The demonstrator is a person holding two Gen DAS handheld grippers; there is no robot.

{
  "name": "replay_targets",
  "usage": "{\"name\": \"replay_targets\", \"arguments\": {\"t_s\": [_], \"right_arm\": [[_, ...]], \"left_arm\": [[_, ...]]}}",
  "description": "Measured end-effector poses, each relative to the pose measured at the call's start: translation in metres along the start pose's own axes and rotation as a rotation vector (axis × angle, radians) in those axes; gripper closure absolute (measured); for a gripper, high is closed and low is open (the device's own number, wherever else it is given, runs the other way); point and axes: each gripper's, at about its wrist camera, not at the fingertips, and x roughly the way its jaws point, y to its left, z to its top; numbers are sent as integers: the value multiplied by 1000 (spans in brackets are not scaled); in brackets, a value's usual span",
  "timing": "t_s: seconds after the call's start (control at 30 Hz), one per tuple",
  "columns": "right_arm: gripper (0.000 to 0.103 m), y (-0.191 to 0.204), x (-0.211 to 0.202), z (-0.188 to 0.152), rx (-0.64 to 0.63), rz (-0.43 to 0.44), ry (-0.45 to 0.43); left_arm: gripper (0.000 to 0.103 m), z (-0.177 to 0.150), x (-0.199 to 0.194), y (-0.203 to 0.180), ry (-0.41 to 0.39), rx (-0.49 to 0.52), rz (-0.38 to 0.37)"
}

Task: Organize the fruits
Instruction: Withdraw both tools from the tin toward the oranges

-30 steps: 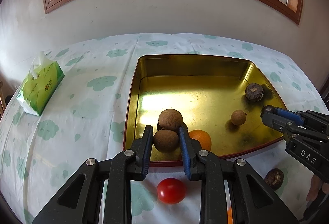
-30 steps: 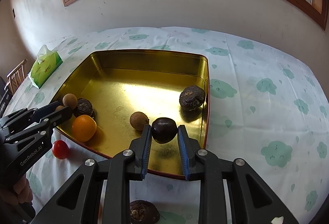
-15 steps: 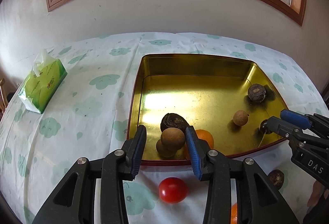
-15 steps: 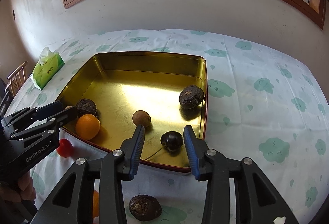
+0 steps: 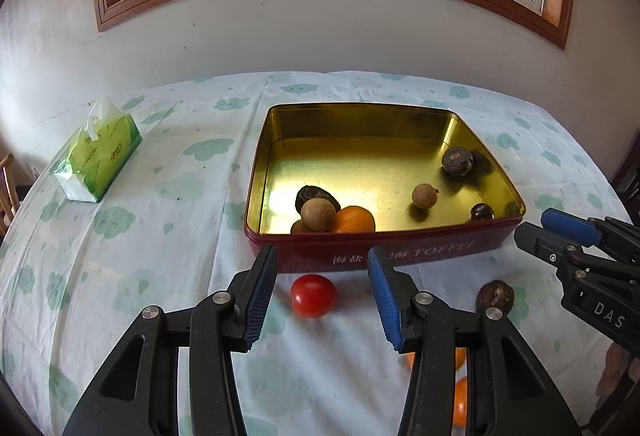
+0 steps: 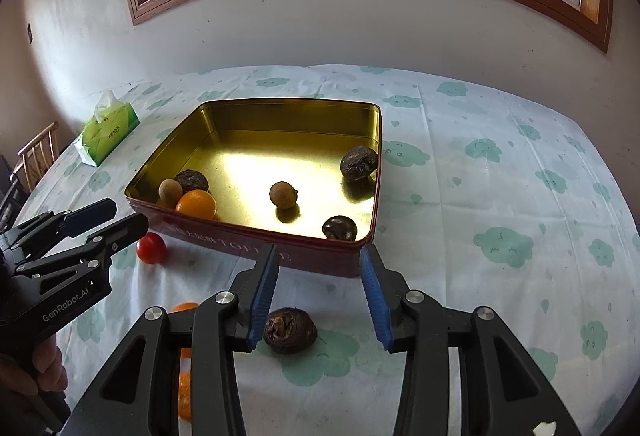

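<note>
A gold tin point(image 5: 360, 108) with red outer walls holds two tan round fruits point(image 5: 318, 213), an orange point(image 5: 354, 220), a small tan fruit point(image 5: 424, 195), a wrinkled dark fruit point(image 5: 457, 161) and a glossy dark fruit point(image 6: 339, 228). My left gripper point(image 5: 322, 256) hangs before the tin's near wall, its jaws opening with nothing between them; a red tomato point(image 5: 313, 295) lies on the cloth below. My right gripper point(image 6: 319, 252) is at the tin's near corner, jaws opening and empty, above another wrinkled dark fruit point(image 6: 290, 330).
A green tissue pack point(image 5: 98, 155) lies at the far left of the cloud-print tablecloth. Orange fruits point(image 6: 184, 392) sit on the cloth near me, partly hidden by the grippers. A wooden chair point(image 6: 38, 151) stands past the left table edge.
Both grippers let go of their fruits inside the tin, a tan one on the left and a glossy dark one on the right. Both then pulled back to the tin's near side.
</note>
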Motion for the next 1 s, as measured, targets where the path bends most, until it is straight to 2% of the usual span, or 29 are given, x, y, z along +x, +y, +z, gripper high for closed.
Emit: {"name": "replay_targets", "arguments": {"t_s": [0.37, 0.53, 0.73, 1.0], "right_arm": [[63, 10, -36, -71, -27, 3, 48], [63, 21, -45, -102, -51, 23, 86], [63, 40, -42, -114, -92, 62, 119], [60, 57, -26, -110, -102, 104, 146]], "left_arm": [[55, -74, -37, 8, 53, -55, 28], [55, -99, -55, 16, 44, -64, 53], [55, -111, -62, 31, 45, -103, 69], [55, -115, -55, 43, 63, -133, 73]]}}
